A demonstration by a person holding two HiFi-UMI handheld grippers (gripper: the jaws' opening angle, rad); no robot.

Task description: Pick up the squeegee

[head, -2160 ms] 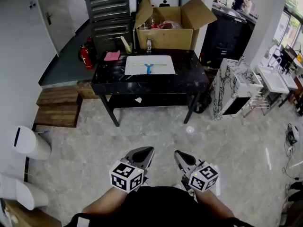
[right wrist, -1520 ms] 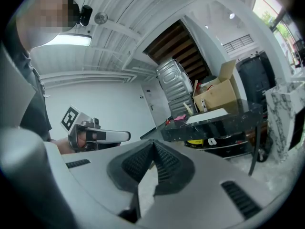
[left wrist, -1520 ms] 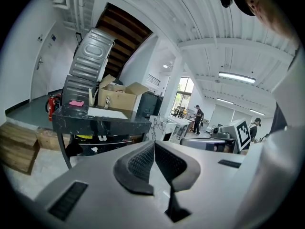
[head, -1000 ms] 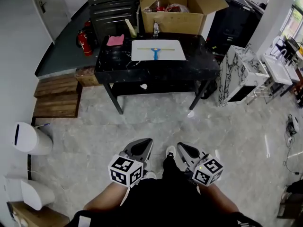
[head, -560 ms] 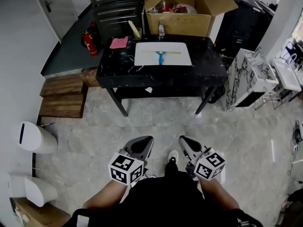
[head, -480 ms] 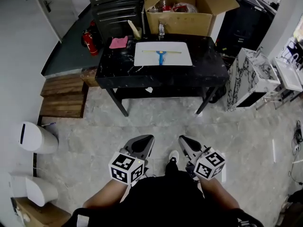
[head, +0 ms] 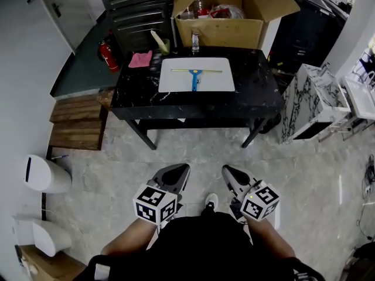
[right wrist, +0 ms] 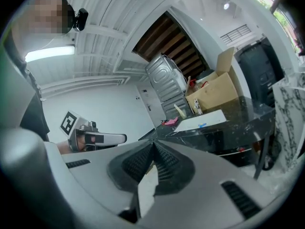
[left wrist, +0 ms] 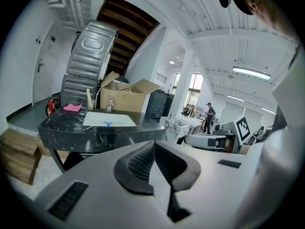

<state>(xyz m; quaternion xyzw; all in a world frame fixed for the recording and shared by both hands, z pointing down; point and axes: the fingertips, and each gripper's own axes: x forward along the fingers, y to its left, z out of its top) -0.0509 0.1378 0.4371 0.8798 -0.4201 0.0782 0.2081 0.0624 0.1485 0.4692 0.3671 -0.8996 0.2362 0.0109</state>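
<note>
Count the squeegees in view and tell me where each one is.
1. The squeegee lies on the white mat on the black table, blue handle toward the near edge. The open cardboard box behind the table may hide more.

Table (head: 253, 89) and squeegee (head: 195, 78) apparently nearer now.

I see a glossy black marble-veined table top (head: 252, 92), a smooth matt white rectangular board (head: 220, 82) and a soft pink cloth (head: 139, 59). The open brown box (head: 225, 40) looks like matt cardboard; the blue-handled squeegee (head: 194, 82) looks plastic.
</note>
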